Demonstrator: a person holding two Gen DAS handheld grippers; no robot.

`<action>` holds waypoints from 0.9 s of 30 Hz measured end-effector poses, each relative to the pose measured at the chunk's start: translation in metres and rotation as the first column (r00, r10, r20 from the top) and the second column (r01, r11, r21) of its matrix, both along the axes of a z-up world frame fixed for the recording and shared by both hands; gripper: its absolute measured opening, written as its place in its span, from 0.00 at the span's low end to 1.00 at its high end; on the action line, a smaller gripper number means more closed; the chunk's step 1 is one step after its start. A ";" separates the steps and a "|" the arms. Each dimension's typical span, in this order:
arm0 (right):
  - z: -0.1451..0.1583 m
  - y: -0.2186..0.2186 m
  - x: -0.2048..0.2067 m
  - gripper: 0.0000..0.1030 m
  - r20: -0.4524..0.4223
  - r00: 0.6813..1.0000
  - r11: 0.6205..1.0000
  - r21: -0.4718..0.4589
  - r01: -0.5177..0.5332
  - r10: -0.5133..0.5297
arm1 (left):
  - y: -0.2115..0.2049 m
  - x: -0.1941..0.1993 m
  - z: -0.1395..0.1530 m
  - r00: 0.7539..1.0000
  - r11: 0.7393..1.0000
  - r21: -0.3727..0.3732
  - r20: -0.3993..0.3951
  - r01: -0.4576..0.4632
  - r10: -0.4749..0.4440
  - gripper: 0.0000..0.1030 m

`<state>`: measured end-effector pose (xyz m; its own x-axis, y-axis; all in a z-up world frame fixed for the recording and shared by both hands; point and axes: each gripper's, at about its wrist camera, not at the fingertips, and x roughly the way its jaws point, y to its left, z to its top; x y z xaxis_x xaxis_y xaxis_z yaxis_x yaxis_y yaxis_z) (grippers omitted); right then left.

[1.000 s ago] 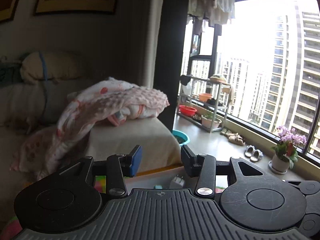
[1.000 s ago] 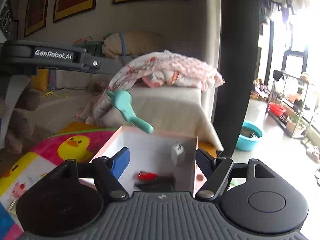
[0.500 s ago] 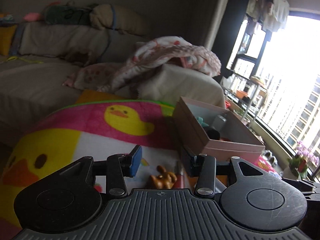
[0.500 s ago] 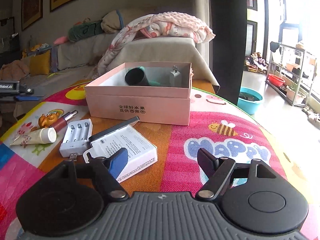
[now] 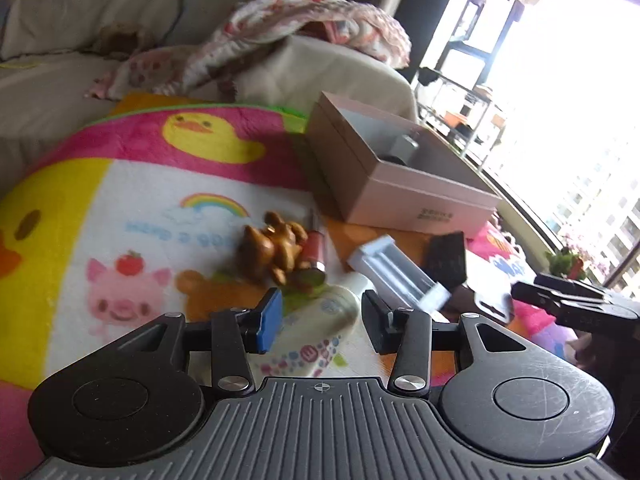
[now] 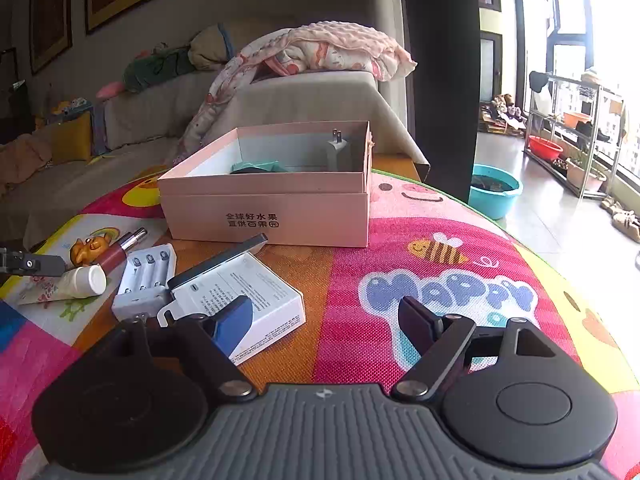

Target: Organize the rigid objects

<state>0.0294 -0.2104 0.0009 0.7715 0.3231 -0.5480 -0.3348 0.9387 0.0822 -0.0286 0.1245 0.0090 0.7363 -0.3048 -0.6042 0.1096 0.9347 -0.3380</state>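
My left gripper (image 5: 323,322) hovers open, low over a white lotion tube (image 5: 320,316) that lies between its fingertips without touching them. Just beyond lie a brown animal figurine (image 5: 272,248), a red lipstick-like tube (image 5: 314,250), a white battery charger (image 5: 396,272) and a black slab (image 5: 446,256). The pink open box (image 6: 272,208) holds a teal item (image 6: 256,167) and a white plug adapter (image 6: 338,152). My right gripper (image 6: 326,320) hangs low over the mat, its jaws opening with nothing between them. A white carton (image 6: 244,300) lies by its blue-padded finger.
A bright cartoon mat (image 6: 440,248) covers the table. A grey sofa (image 6: 280,100) with a pink blanket stands behind it. A teal basin (image 6: 494,190) and a metal rack (image 6: 568,136) are on the floor at the right, by the window.
The left view swung from the window and sofa down to the items on the mat. The right gripper sank from above the box to the mat and widened. The teal item now lies in the box.
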 end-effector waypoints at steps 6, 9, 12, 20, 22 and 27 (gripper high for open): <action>0.000 0.000 0.000 0.79 -0.002 1.000 1.000 0.002 0.002 -0.002 | -0.053 -0.011 0.000 0.978 0.974 0.079 -0.021 0.211 -0.210 0.48; -0.001 -0.001 -0.001 0.79 0.001 1.000 1.000 0.007 -0.002 0.002 | -0.062 -0.017 0.007 0.975 0.971 0.084 -0.012 0.224 -0.224 0.48; 0.000 -0.001 -0.002 0.80 0.005 1.000 1.000 0.009 -0.013 0.013 | -0.069 -0.015 0.009 0.982 0.978 0.091 -0.010 0.190 -0.190 0.48; -0.001 -0.001 -0.002 0.80 -0.002 1.000 1.000 0.014 0.001 -0.001 | -0.034 -0.005 0.032 0.983 0.972 0.207 0.171 -0.109 0.074 0.48; -0.001 -0.001 -0.002 0.80 -0.007 1.000 1.000 0.013 0.000 0.000 | -0.022 0.005 0.031 0.982 0.967 0.214 0.158 -0.140 0.107 0.48; -0.002 0.000 0.001 0.81 -0.011 1.000 1.000 0.010 0.003 -0.003 | -0.006 0.039 0.014 0.982 0.965 0.195 0.092 -0.178 0.163 0.49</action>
<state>0.0299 -0.2107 -0.0007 0.7666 0.3265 -0.5530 -0.3309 0.9388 0.0956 0.0100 0.1186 0.0230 0.8120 -0.0485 -0.5816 -0.0397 0.9896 -0.1379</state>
